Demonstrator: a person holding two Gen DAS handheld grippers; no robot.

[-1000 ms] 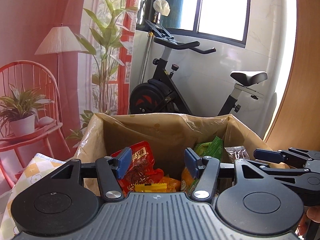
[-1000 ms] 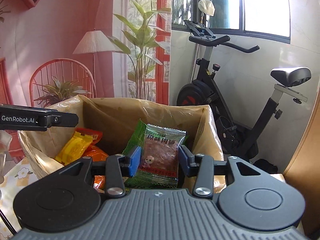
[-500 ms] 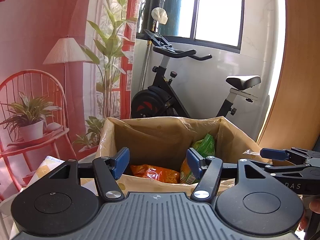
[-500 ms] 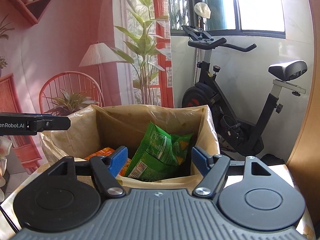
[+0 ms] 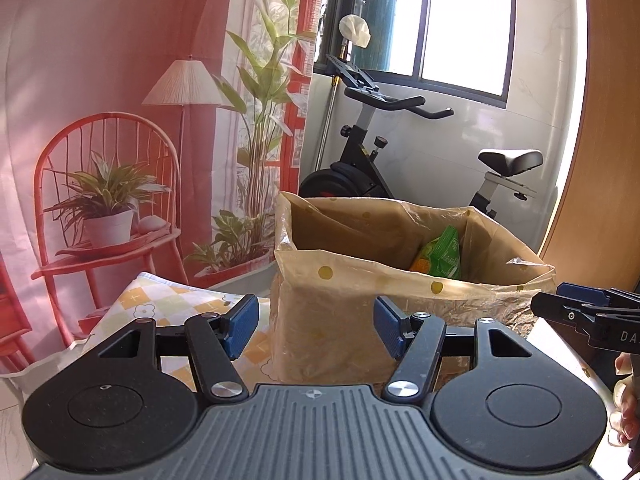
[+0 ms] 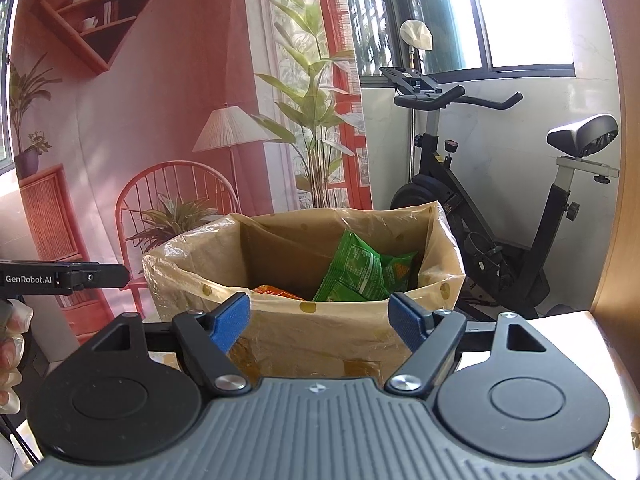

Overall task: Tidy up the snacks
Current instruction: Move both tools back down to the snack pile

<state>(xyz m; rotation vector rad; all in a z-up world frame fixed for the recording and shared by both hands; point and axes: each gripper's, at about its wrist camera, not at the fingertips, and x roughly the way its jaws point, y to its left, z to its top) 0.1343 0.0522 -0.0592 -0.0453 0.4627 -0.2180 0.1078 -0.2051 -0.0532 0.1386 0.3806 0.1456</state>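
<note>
The left hand-held gripper point(image 5: 314, 328) stood with its jaws moderately wide and nothing between them, its blue pads point(image 5: 241, 326) in front of the near wall of a cardboard box point(image 5: 328, 332) lined with a clear dotted plastic bag point(image 5: 360, 276). The box sat on the table point(image 5: 172, 308), which carried a checked yellow and white cloth. The right hand-held gripper point(image 6: 318, 320) had its jaws spread wide; they had just been opening, and no snack lay between them. A green snack packet point(image 6: 354, 270) leaned inside the box toward its right side, with a second green packet point(image 6: 398, 270) just behind it. An orange packet point(image 6: 276, 292) lay low in the box, to the left of the green one, mostly hidden by the near rim. From the left wrist view only the top of the green packet showed over the rim, near the far right corner. The right gripper's tip entered that view at the right edge, with fingers point(image 5: 628, 400) of a hand below it. Beyond the box stood an exercise bike point(image 6: 480, 200) under a window point(image 6: 520, 16), and a printed backdrop point(image 6: 160, 120) of a red chair, lamp and plants hung to the left
</note>
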